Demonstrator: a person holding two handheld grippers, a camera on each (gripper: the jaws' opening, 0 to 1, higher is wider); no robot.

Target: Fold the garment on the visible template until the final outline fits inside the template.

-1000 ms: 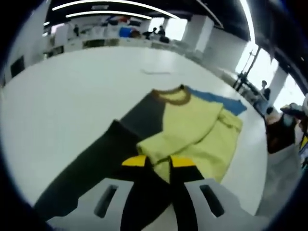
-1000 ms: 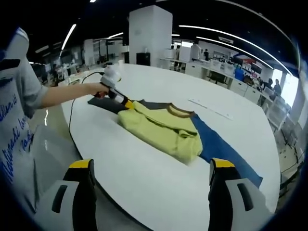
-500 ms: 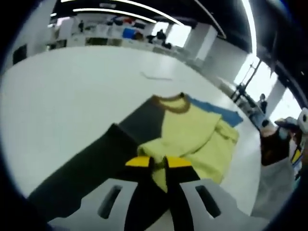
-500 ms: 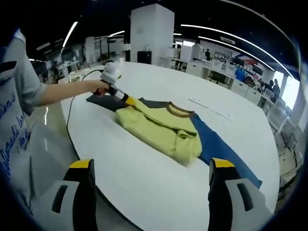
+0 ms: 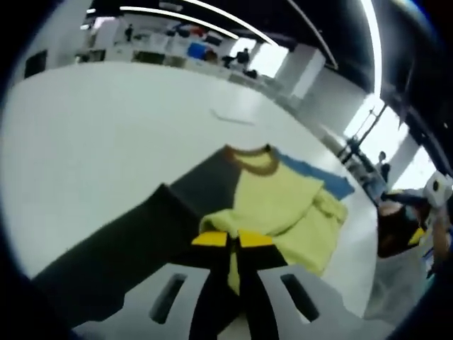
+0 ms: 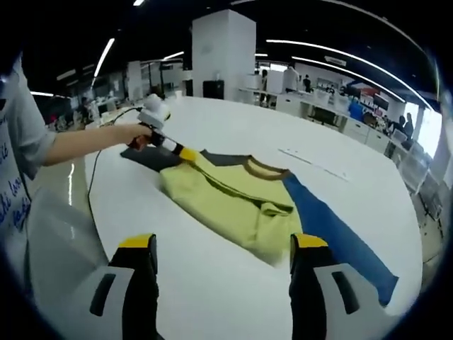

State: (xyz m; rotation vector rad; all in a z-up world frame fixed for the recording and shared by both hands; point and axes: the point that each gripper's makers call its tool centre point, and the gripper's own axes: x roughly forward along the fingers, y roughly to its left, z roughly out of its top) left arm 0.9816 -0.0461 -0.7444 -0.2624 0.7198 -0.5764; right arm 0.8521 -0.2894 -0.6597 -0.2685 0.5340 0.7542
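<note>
Left gripper (image 5: 232,239): jaws nearly together, pinching a fold of the yellow short-sleeved garment with brown collar (image 5: 283,205) at 6 o'clock in the left gripper view. The garment lies on the dark-and-blue flat template (image 6: 333,234) on the round white table (image 6: 212,283). Right gripper (image 6: 223,244): jaws wide apart, holding nothing, above the table edge, the garment at 12 o'clock.

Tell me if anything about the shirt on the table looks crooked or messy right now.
Yes. The yellow shirt lies askew across the dark template strip, its folded layers bunched and uneven near the right end. The left claw is shut on the shirt's corner; the right claw hangs open, apart from it.
</note>
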